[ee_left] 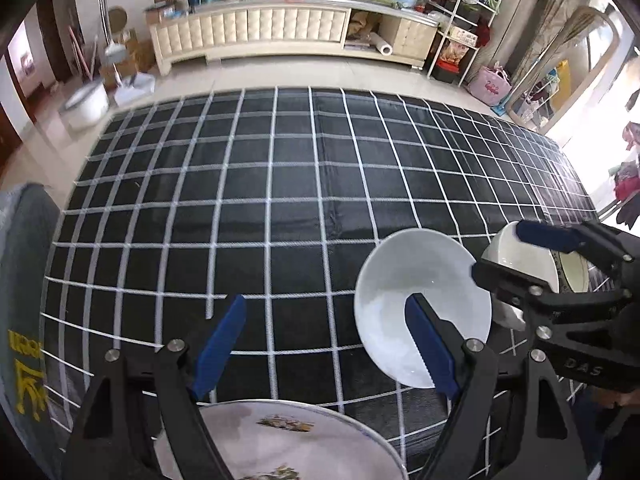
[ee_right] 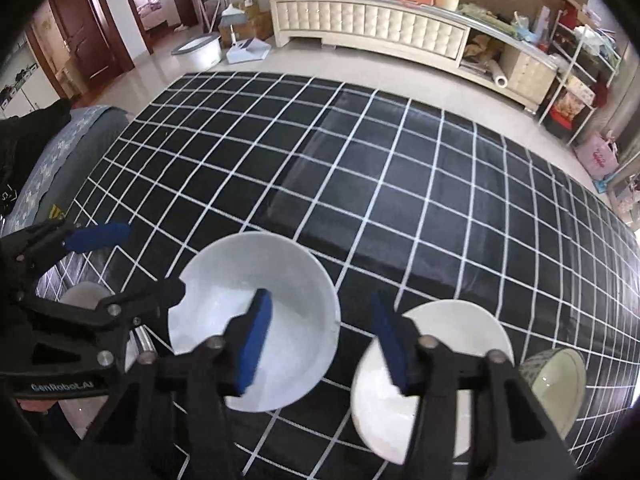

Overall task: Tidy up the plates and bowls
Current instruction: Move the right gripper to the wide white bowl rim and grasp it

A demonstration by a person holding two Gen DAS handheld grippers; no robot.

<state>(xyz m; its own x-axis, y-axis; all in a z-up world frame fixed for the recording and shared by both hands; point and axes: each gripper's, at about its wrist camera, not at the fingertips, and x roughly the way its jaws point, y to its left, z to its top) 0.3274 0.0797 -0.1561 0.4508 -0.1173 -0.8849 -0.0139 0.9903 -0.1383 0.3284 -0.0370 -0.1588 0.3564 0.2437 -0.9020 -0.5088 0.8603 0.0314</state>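
Three empty bowls — two white point(ee_right: 256, 320) point(ee_right: 436, 376), one cream point(ee_right: 560, 384) — and one plate point(ee_left: 280, 440) sit on the table point(ee_right: 400, 200); both grippers' point(ee_left: 324, 344) point(ee_right: 320, 344) jaws spread, pinching nothing.

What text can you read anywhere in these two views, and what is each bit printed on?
"DAS": on the black body of the right gripper, seen in the left wrist view.
"GenRobot.AI": on the black body of the left gripper, seen in the right wrist view.
Yellow characters on the grey cloth at the table's left: partly cut off, not readable.
Labels on the sideboard clutter: too small to read.
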